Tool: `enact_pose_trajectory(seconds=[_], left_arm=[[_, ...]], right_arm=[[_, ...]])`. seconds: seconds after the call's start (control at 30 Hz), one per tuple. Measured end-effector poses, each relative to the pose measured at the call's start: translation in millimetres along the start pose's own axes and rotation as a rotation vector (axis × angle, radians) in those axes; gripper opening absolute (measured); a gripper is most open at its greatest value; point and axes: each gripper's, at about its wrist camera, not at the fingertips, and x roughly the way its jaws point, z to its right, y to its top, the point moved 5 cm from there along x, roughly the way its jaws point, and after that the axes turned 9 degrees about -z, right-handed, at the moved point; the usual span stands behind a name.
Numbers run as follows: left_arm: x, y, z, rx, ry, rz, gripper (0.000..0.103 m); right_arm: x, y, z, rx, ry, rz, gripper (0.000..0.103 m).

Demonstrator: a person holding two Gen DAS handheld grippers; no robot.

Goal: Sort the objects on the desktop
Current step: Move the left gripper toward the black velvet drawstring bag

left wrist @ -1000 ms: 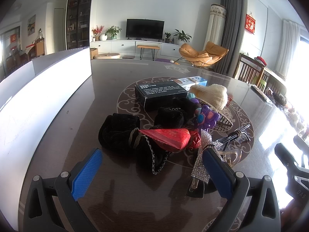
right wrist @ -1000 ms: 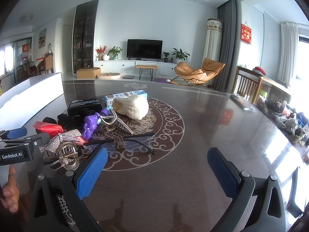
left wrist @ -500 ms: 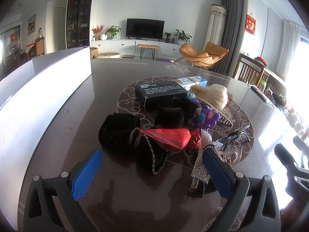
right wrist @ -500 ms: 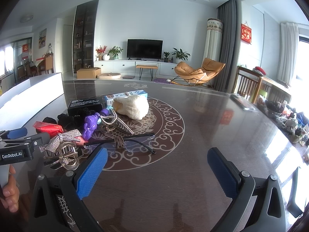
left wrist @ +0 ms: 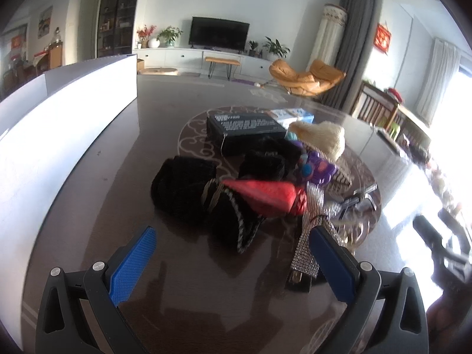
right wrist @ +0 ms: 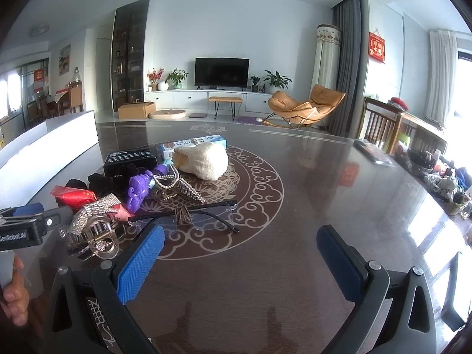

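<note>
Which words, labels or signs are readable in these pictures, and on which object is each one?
None reads with certainty.
Black box: white print, too small.
Blue-white box: print too small.
Left tongs label: blurred.
Red wall hanging: gold characters, too small.

A dark glossy table (right wrist: 295,236) with a pale scrollwork medallion fills the lower frame. On it, left of centre, lie a black box (right wrist: 129,159), a blue-and-white carton (right wrist: 194,143), a cream knitted hat (right wrist: 203,160), glasses (right wrist: 188,218), a purple toy (right wrist: 140,187), a red packet (left wrist: 262,196), black velvet pouches (left wrist: 188,188) and what may be a rhinestone bow clip (left wrist: 306,253). A white box wall (left wrist: 59,124) stands along the left edge.
</note>
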Motion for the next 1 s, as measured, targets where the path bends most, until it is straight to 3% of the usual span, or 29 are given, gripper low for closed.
enact_pose_trajectory(seconds=[0.13,0.33,0.57,0.73,1.0], left_arm=[[-15,-17,-4,0.101,0.037,-0.035,0.103],[-14,-27,-5,0.151,-0.048,-0.118,0.103],[19,-28,29,0.323,0.056,-0.236,0.103],[32,-19,51,0.307,0.025,-0.259,0.103],[62,10,70,0.279,0.015,-0.245,0.103]], right_arm=[[7,0,-10,-0.045,0.076,-0.034,0.103],[20,-5,-32,-0.134,0.125,-0.108,0.103],[38,-12,-43,-0.188,0.148,-0.202,0.103],[55,-18,-51,-0.223,0.179,-0.293,0.103],[66,-24,-54,-0.249,0.157,-0.346,0.103]])
